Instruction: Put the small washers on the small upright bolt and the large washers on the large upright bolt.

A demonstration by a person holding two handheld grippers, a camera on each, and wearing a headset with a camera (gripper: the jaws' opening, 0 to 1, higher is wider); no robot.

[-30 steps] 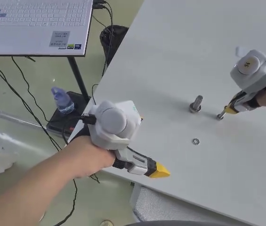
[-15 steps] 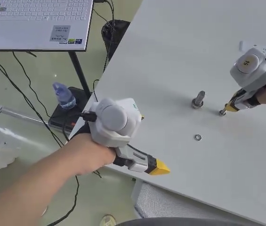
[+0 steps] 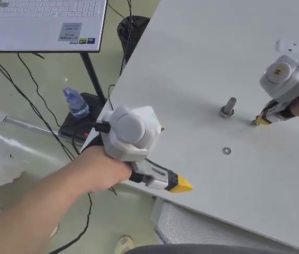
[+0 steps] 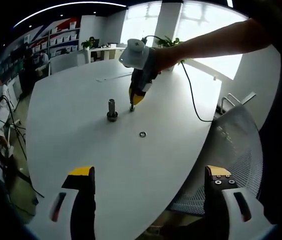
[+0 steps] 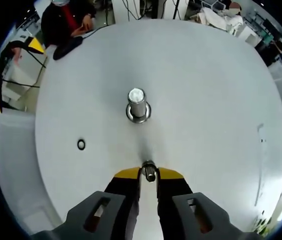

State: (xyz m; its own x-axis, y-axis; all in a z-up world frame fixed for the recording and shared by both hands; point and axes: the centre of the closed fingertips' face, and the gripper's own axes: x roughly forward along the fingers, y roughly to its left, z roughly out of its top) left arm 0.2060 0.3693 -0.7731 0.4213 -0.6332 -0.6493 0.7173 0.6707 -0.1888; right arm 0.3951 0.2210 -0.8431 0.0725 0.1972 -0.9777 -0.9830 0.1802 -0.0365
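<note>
Fingers [image 5: 126, 177] of right gripper [image 5: 149, 176] around small bolt [image 5: 150, 171]

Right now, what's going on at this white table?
A person is working with a handheld gripper in each hand. The right gripper has its jaws closed around the top of the small bolt, which stands next to the large bolt. One loose washer lies flat on the table. The left gripper hovers open near the table's edge, holding nothing.

Light: bright, even daylight; windows [image 4: 141, 22] blown out white in the left gripper view.
Shadows: soft, faint beside large bolt [image 3: 228, 107].
Glare: pale sheen on table [image 3: 191, 63].
Distortion: gripper views bow at edges.
Focus: sharp.
</note>
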